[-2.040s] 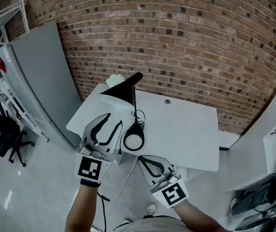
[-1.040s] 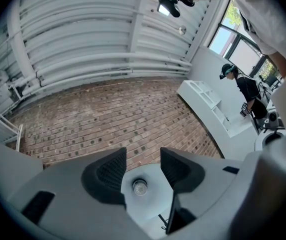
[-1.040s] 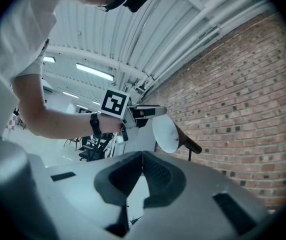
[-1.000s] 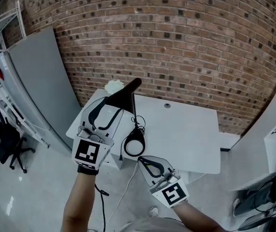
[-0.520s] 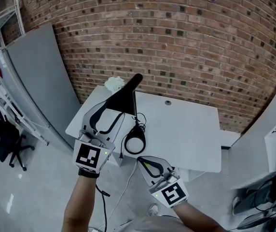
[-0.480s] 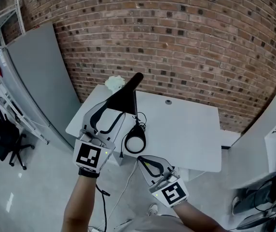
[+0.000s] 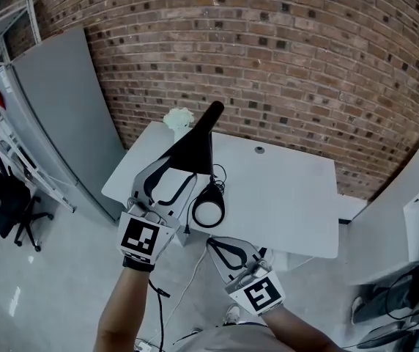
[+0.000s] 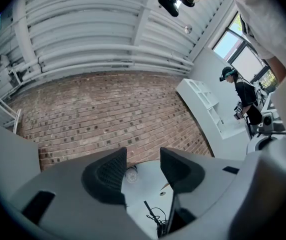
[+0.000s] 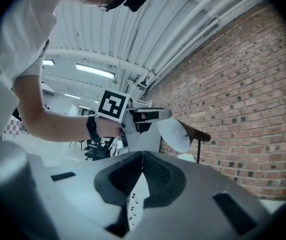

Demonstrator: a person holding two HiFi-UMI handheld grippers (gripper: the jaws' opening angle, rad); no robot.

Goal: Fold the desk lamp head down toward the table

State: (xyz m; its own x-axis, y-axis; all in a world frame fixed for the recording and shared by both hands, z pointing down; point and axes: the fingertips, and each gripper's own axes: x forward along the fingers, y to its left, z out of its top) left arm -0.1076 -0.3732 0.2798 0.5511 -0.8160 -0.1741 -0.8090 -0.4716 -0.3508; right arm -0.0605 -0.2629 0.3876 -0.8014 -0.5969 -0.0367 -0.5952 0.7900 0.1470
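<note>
White table (image 7: 290,196) before brick wall (image 7: 283,64); left hand-held gripper (image 8: 143,167) agape; right hand-held gripper (image 9: 142,170) closed, empty

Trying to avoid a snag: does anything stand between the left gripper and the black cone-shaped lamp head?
Nothing visible does. The left gripper, jaws apart and empty, sits right beside the black cone-shaped lamp head, above the white table.

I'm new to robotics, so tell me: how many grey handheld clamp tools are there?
2. The left gripper is up by the black desk lamp's shade, over the white table; the right gripper hangs short of the table's front edge. None seem hidden.
</note>
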